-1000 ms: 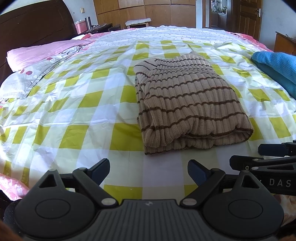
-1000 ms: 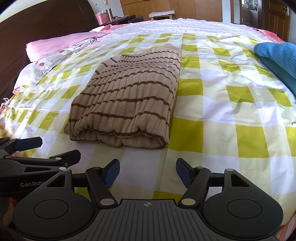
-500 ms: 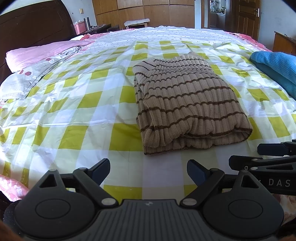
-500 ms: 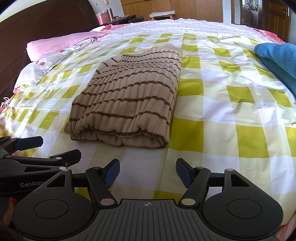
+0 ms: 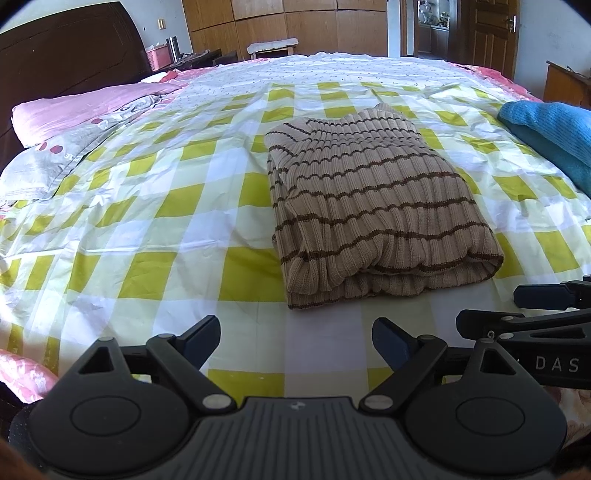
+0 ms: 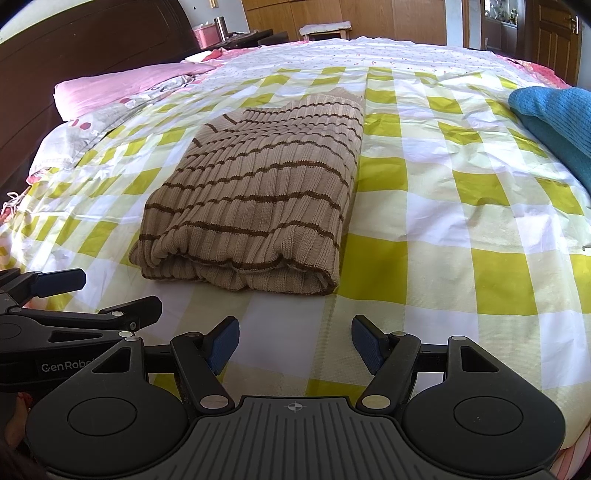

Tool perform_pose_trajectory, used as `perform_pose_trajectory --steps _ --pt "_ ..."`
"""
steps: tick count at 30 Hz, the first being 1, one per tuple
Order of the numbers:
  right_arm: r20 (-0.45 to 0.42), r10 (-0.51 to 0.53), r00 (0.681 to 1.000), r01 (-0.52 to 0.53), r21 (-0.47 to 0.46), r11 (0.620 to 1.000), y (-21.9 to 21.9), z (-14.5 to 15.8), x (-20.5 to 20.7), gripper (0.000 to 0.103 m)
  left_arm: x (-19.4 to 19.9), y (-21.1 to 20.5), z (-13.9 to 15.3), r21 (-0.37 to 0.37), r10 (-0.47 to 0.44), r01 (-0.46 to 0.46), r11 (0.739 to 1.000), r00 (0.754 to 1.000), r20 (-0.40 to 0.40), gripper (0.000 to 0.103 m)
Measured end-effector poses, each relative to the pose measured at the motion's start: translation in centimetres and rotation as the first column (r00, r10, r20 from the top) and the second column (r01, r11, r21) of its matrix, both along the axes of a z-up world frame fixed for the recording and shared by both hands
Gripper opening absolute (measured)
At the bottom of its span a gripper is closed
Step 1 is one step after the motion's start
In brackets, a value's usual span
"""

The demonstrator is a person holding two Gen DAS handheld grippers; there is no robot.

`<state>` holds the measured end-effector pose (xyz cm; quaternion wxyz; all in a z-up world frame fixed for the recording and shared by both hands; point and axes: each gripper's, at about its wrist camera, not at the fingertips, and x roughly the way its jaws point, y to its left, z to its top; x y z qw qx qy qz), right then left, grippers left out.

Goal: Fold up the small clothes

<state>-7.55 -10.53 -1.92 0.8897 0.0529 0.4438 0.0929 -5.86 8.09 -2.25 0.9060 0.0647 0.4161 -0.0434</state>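
Note:
A folded tan sweater with thin brown stripes [image 5: 373, 206] lies flat on the yellow-and-white checked bedsheet [image 5: 147, 229]; it also shows in the right wrist view [image 6: 258, 195]. My left gripper [image 5: 295, 338] is open and empty, just short of the sweater's near edge. My right gripper [image 6: 294, 341] is open and empty, also just short of that edge. Each gripper shows from the side in the other's view, the right one [image 5: 532, 306] and the left one [image 6: 74, 295], side by side over the sheet.
A blue knitted garment [image 5: 550, 133] lies at the right side of the bed. Pink pillows [image 5: 74, 114] rest against the dark headboard [image 5: 66, 51] at the left. Wooden wardrobes [image 5: 295, 22] and a door [image 5: 487, 33] stand beyond the bed.
Both grippers have drifted back very slightly from the sweater. The sweater has not moved and both stay open.

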Motion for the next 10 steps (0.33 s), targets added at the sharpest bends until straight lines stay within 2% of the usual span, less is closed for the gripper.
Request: perform_pose_trajectory --steps 10 --pt "0.000 -0.001 1.000 0.001 0.000 1.000 0.02 0.00 0.00 0.068 -0.05 -0.10 -0.01 0.005 0.000 0.000 1.000 1.000 0.004 0.093"
